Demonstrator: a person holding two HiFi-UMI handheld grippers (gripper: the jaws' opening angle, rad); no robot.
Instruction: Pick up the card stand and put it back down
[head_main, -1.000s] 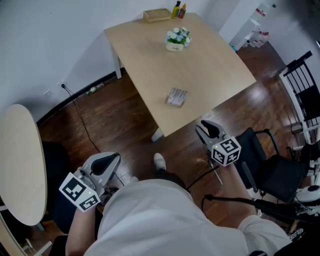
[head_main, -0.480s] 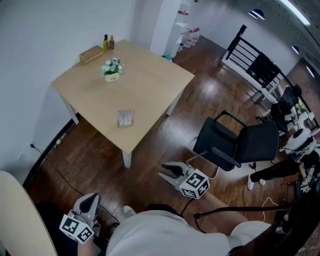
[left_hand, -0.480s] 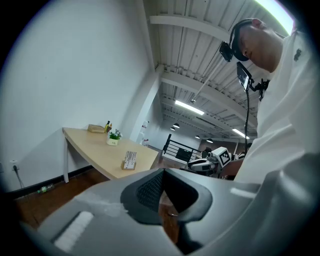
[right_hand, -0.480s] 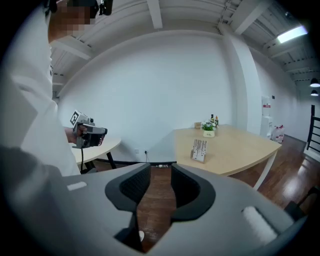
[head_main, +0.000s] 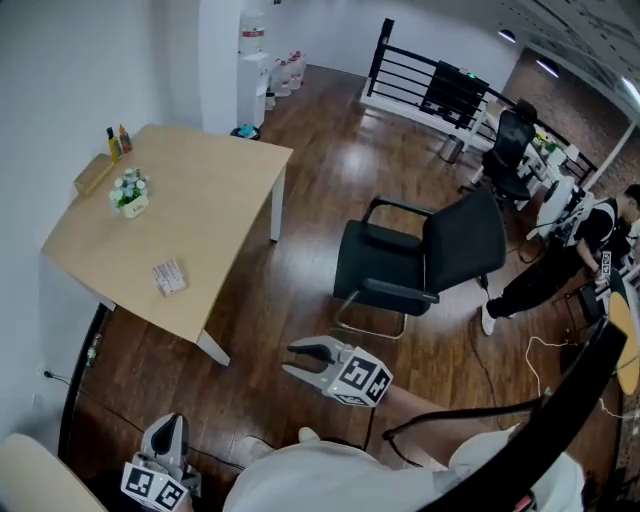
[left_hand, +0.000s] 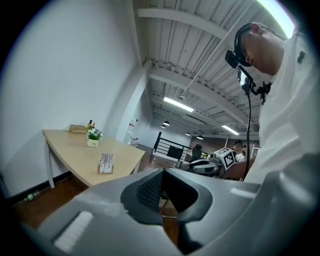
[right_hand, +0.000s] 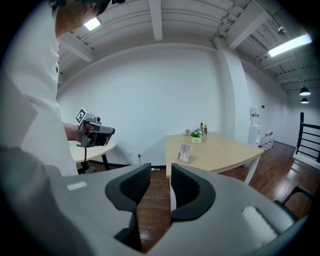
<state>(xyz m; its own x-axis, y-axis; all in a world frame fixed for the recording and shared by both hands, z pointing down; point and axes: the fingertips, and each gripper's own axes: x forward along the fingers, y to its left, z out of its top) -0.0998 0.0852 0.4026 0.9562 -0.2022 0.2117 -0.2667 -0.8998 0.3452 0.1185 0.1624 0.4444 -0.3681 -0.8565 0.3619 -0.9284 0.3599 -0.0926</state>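
The card stand (head_main: 168, 277) is a small white holder with cards, standing near the front edge of the light wooden table (head_main: 210, 200). It also shows in the left gripper view as the card stand (left_hand: 105, 163) and in the right gripper view as the card stand (right_hand: 185, 152). Both grippers are far from it, held low near my body over the floor. My left gripper (head_main: 165, 440) is shut with nothing in it, pads (left_hand: 150, 187) pressed together. My right gripper (head_main: 290, 358) is open by a narrow gap, empty, its pads (right_hand: 134, 184) apart.
A flower pot (head_main: 130, 192), two bottles (head_main: 118, 140) and a flat box (head_main: 92, 172) sit at the table's far side. A black office chair (head_main: 420, 260) stands on the wooden floor to the right. A round table (head_main: 20, 480) is at the bottom left. A seated person (head_main: 600, 230) is far right.
The head view has swung to the right: the table and card stand have slid to the left of the picture and the black chair has come to the middle. Both grippers stay low.
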